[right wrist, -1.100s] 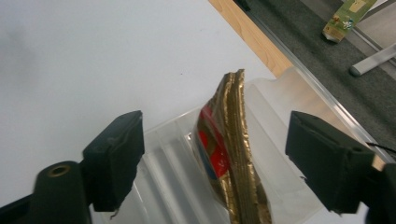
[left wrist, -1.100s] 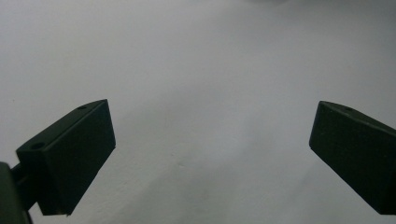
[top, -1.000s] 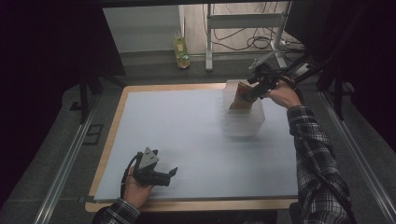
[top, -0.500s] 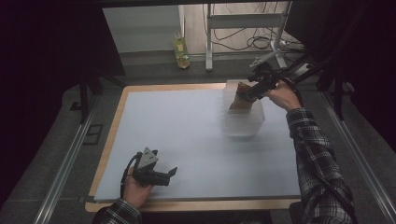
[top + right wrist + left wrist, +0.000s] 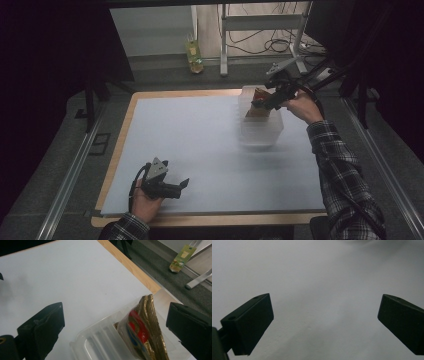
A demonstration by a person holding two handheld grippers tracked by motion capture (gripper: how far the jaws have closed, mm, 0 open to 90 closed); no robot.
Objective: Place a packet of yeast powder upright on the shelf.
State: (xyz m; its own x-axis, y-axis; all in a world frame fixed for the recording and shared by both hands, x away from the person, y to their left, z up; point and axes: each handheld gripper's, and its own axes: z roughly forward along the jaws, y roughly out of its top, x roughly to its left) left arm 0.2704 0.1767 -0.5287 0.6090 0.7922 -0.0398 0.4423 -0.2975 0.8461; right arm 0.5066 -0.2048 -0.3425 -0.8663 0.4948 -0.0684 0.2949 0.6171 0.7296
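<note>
Clear ribbed plastic tray holds gold-edged red packet. My right gripper hangs wide open, empty, over it. Next, likely: close on packet.

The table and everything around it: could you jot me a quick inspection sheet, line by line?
Surface: pale sheet covering a wooden board, mostly bare.
Job's things: clear ribbed plastic tray at the far right; gold-edged packets with red and blue print stand in its far end.
Clutter: nothing seen on the sheet.
Grippers: left gripper near the front edge, open above bare sheet; right gripper open, jaws either side of the packets, not closed on them.
Cables: one trails from each gripper; more lie on the floor behind.
Surroundings: yellow-green carton on the floor beyond the table, metal stand legs, dark curtains at the sides.
</note>
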